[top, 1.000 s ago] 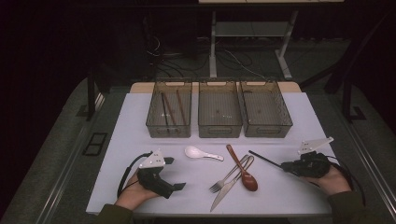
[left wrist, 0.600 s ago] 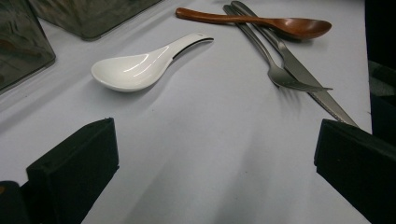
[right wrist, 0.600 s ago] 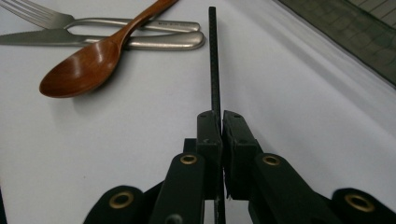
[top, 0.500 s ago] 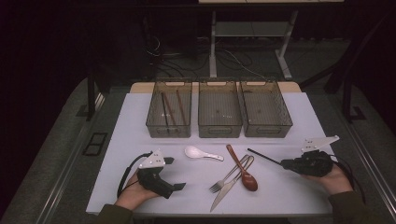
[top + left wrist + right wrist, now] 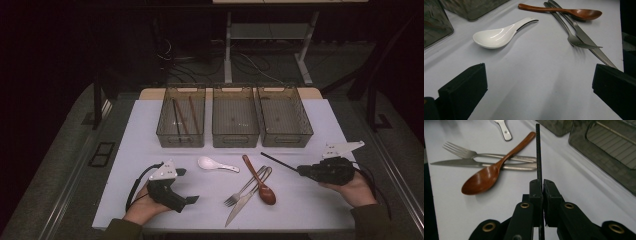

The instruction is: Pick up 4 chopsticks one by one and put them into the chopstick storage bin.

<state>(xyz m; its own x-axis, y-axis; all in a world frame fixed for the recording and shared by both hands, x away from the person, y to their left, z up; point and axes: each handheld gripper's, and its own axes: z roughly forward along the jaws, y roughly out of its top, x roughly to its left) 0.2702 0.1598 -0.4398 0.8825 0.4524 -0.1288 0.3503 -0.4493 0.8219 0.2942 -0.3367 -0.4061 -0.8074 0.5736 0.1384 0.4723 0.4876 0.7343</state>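
You've got a black chopstick (image 5: pixel 538 152) pinched in your right gripper (image 5: pixel 305 171), jaws clamped tight on it, and it pokes up-left from the gripper at the right of the high view, toward the cutlery pile. The left bin (image 5: pixel 180 117) already has a couple of chopsticks (image 5: pixel 183 116) lying in it, so my read is you're mid-sort: stick picked up, not yet dropped off. The next move looks like a long carry across to that upper-left bin, past the middle bin (image 5: pixel 235 116) and right bin (image 5: pixel 284 116), and you'll want the stick lined up lengthwise before letting go so it doesn't catch the rim.

Your left gripper (image 5: pixel 172 192) just sits at the lower left, jaws spread wide with nothing between them.

The right gripper view gives the detail the overhead can't: the stick runs straight up between the pads, with the wooden spoon (image 5: pixel 496 168) lying across the fork (image 5: pixel 484 155) and knife (image 5: pixel 481 165). The left gripper view has the white soup spoon (image 5: pixel 499 35) up close in its upper left. The overhead is the one that lays out all three bins together.
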